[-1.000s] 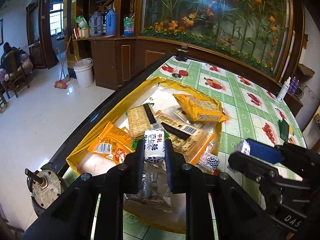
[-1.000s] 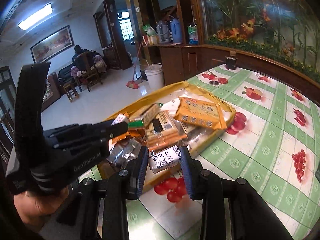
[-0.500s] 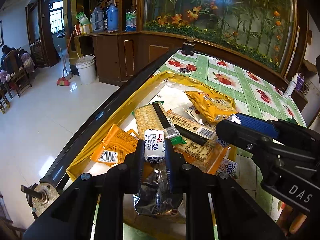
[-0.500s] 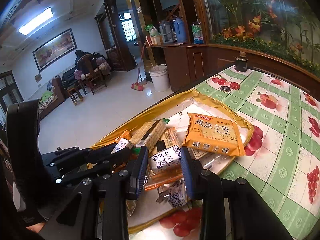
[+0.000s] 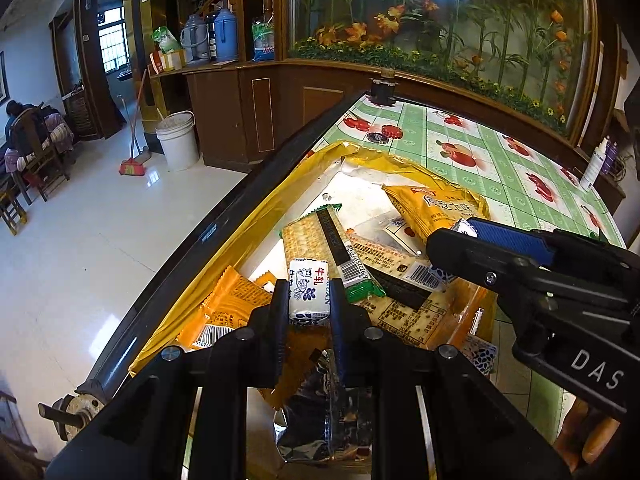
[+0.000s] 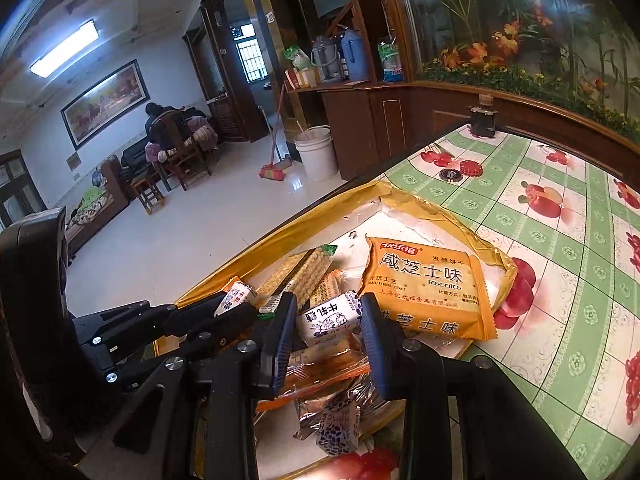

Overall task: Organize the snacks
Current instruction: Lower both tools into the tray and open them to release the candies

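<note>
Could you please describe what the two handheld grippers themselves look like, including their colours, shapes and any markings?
Both are black, angular plastic frames studded with round silver screw heads. The left gripper has black fingers with plain black pads. The right gripper carries ribbed blue pads on its black fingers. Seen from the left wrist view, its side bears white letters reading "DAS". No cables or sleeves are visible.

Table (image 6: 568,280) w/ green-check fruit cloth is carrying gold tray (image 6: 432,210) near edge; red cap (image 6: 470,168) & dark jar (image 6: 482,122) sitting beyond.
</note>
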Demonstrator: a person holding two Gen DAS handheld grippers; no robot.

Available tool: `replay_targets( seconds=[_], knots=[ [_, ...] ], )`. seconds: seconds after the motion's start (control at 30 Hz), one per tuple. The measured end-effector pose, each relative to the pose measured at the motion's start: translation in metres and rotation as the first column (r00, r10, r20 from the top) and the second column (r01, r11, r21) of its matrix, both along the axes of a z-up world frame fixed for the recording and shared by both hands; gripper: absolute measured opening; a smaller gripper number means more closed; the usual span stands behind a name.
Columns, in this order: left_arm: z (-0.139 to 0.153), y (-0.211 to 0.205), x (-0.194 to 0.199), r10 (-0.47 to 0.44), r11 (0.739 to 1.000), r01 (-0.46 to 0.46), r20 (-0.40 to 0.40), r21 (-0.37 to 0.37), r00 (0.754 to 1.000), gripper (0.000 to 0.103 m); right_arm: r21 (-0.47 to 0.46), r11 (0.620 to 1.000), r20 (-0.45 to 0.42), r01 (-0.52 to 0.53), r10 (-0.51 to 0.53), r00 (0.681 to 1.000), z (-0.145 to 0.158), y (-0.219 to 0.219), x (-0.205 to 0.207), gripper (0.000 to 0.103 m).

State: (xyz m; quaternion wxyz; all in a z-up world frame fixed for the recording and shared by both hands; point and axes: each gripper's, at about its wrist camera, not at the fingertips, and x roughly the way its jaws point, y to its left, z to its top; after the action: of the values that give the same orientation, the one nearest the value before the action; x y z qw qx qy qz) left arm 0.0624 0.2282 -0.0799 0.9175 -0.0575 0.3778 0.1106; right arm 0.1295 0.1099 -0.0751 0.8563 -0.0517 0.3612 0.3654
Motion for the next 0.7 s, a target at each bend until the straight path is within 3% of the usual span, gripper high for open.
replay_targets(
  seconds=[0.2, 0.27, 0.33, 0.37, 0.43, 0.7],
  knots=[
    [0.000, 0.003, 0.006, 0.017, 1.000, -0.017, -0.021, -0.013, 1.000, 0.022, -0.005, 1.000, -0.009, 0.007, -0.007, 1.000, -0.004, 0.003, 0.010, 0.036],
    [-0.001, 0.006, 0.008, 0.028, 0.999, -0.029, -0.035, -0.031, 0.999, 0.052, -0.006, 1.000, -0.012, 0.018, -0.018, 1.000, -0.004, 0.002, 0.010, 0.040],
    [0.001, 0.009, 0.005, 0.042, 0.998, -0.043, -0.025, -0.040, 0.999, 0.064, 0.002, 1.000, -0.009, 0.026, -0.026, 1.000, -0.003, -0.001, 0.009, 0.048],
    [0.004, 0.009, 0.003, 0.047, 0.998, -0.047, -0.012, -0.042, 0.999, 0.064, 0.001, 0.999, -0.003, 0.033, -0.033, 0.999, -0.001, -0.003, 0.009, 0.054],
    [0.007, 0.009, 0.000, 0.053, 0.997, -0.053, 0.005, -0.047, 0.999, 0.064, 0.014, 0.999, 0.007, 0.041, -0.042, 0.999, 0.002, -0.008, 0.006, 0.058],
    [0.018, 0.001, -0.006, 0.056, 0.997, -0.055, 0.028, -0.049, 0.998, 0.064, 0.049, 0.996, 0.025, 0.072, -0.073, 0.997, 0.016, -0.031, -0.006, 0.059]
  ],
)
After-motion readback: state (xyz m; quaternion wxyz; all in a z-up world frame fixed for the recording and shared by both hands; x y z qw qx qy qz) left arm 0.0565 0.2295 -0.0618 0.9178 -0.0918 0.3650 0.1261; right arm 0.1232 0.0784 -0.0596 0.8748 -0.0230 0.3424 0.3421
